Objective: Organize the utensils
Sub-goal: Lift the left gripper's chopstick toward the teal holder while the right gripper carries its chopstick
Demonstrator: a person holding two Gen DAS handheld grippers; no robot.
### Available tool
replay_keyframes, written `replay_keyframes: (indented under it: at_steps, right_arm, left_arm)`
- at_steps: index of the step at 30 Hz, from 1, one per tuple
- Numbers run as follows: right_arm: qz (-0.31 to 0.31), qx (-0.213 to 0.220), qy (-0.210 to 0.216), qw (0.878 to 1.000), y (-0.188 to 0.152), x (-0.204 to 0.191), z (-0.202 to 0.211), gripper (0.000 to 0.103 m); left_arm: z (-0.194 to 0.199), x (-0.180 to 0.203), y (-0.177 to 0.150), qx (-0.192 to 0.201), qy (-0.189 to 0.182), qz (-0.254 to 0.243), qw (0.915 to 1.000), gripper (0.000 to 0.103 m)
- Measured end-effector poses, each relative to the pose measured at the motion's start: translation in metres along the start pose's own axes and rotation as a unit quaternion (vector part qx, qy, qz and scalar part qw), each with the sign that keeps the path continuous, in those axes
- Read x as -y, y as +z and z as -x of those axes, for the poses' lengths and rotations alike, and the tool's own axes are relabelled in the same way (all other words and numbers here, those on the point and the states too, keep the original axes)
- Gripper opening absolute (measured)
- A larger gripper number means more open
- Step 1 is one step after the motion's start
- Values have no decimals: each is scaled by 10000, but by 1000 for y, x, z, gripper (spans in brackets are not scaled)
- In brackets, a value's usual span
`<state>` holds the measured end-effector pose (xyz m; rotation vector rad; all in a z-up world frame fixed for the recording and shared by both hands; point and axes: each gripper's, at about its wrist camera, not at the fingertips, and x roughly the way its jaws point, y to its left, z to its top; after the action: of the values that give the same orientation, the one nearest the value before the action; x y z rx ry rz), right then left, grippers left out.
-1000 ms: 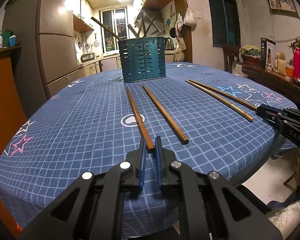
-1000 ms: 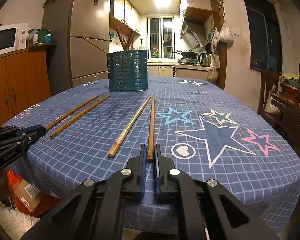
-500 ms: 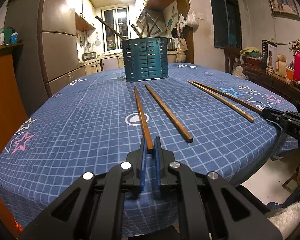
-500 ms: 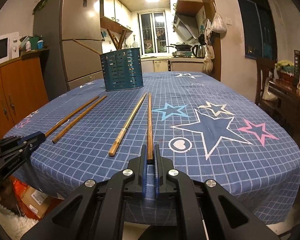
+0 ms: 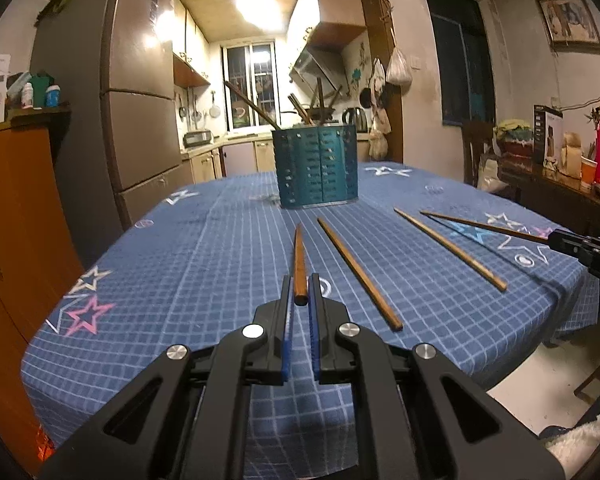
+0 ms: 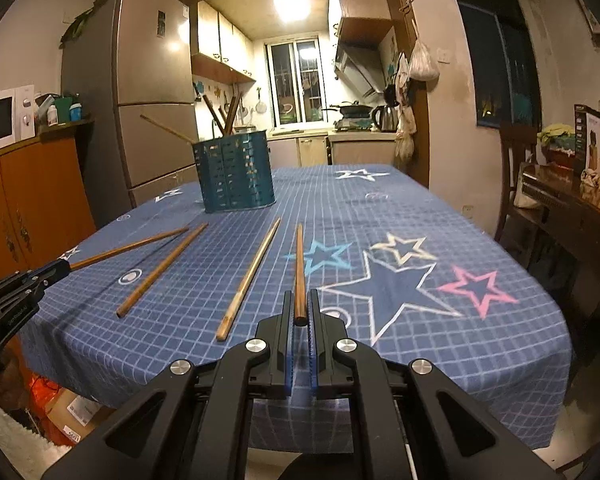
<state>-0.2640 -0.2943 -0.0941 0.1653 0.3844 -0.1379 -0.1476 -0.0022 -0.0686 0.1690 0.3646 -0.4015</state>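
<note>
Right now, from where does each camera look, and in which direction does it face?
Left wrist: sits on the left hand-held gripper, faces along the table toward the teal holder; its fingers grip a chopstick; the right hand-held gripper shows at the right edge.
Right wrist: sits on the right hand-held gripper, faces the same holder; its fingers grip another chopstick; the left hand-held gripper shows at the left.
Shared: holder, four chopsticks, blue tablecloth.
</note>
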Motion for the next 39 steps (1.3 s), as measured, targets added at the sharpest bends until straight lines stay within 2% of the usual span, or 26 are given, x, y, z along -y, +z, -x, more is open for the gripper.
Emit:
replay_keyframes:
  at_steps: [13,21,32,39]
  right_arm:
    - [283,446,10,9986,41,-3,34,7]
    - [533,778,90,9955,78,-7,47,7]
    - [851,799,203,9930,136,-9,35,7]
    - [949,557,371,9932,167,-13,13,7]
  left_arm:
    - [26,-8,39,402,7,63,9992,6]
    - [35,-23,79,492,-165,393,9979,6]
    - [19,-50,138,193,-409,909,9948,5]
    - [5,-53,165,27,-489,906,9947,5]
